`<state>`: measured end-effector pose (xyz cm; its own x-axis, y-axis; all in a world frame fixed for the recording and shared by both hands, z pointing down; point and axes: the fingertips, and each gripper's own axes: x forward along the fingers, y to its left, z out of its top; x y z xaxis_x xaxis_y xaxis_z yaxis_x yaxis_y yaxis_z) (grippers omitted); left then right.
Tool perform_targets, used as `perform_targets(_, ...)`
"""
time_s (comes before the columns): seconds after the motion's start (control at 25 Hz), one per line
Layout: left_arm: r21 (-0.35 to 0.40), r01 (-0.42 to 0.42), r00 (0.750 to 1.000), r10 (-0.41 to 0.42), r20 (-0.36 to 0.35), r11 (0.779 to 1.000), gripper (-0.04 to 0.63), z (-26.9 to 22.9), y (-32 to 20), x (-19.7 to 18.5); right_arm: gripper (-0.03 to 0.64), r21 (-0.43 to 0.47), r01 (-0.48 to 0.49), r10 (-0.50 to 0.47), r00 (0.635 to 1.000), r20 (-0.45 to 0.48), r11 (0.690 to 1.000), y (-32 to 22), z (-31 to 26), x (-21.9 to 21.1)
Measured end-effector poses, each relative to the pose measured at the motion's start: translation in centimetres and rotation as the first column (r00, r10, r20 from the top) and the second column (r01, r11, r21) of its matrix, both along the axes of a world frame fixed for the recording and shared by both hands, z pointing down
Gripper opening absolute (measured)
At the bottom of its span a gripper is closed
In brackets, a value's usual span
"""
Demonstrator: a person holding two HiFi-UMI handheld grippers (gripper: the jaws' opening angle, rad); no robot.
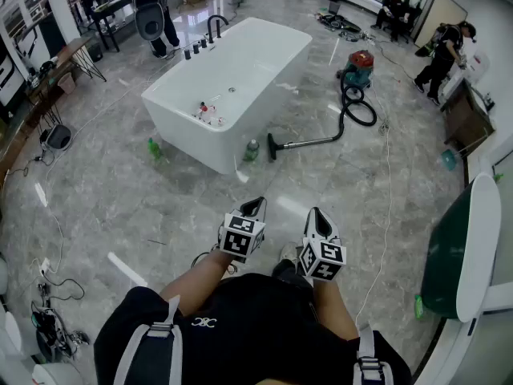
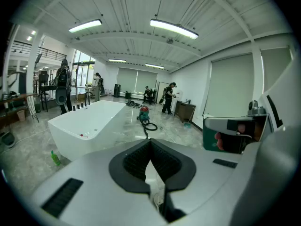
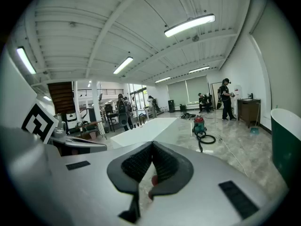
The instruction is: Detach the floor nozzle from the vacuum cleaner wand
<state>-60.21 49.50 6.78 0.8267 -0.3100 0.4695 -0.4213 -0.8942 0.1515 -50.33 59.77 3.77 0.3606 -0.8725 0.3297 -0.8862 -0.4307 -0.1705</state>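
The vacuum cleaner [image 1: 358, 66], a red and teal canister, stands on the marble floor well ahead of me. Its black hose [image 1: 358, 111] loops to the thin wand [image 1: 309, 143], which lies flat and ends in the black floor nozzle [image 1: 272, 146] beside the bathtub's near corner. In the left gripper view the vacuum cleaner [image 2: 143, 112] shows far off, and the right gripper view also has the vacuum cleaner [image 3: 199, 124] small and distant. My left gripper [image 1: 255, 207] [image 2: 150, 142] and right gripper [image 1: 315, 215] [image 3: 152, 145] are held side by side close to my body, both shut and empty, far short of the nozzle.
A white freestanding bathtub [image 1: 184, 103] fills the middle of the floor, with green bottles [image 1: 154, 149] [image 1: 252, 151] at its base. A dark green tub [image 1: 449, 255] stands at my right. A thin cable [image 1: 386, 175] runs across the floor. People [image 1: 439, 54] stand at the far right and far left.
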Motion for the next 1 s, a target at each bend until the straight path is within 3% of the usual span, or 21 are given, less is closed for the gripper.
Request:
perform_targets(0.4, 0.04, -0.003, 1.0, 0.002, 0.017, 0.999, -0.002, -0.4, -5.5, 9.3, 0.006, 0.052, -0.004, 0.001, 0.999, 0.054, 0.999, -6.5, -0.4, 10.8)
perform_targets(0.84, 0.059, -0.005, 1.0, 0.004, 0.013, 0.998, -0.001, -2.0, -10.3, 27.2, 0.006, 0.074, 0.025, -0.028, 0.999, 0.041, 0.997, -12.8, -2.4, 28.8)
perform_targets(1.0, 0.062, -0.008, 1.0, 0.008, 0.002, 0.998, -0.002, -1.8, -11.3, 32.8, 0.006, 0.069, 0.041, -0.043, 0.998, 0.034, 0.997, -13.9, -2.0, 33.4)
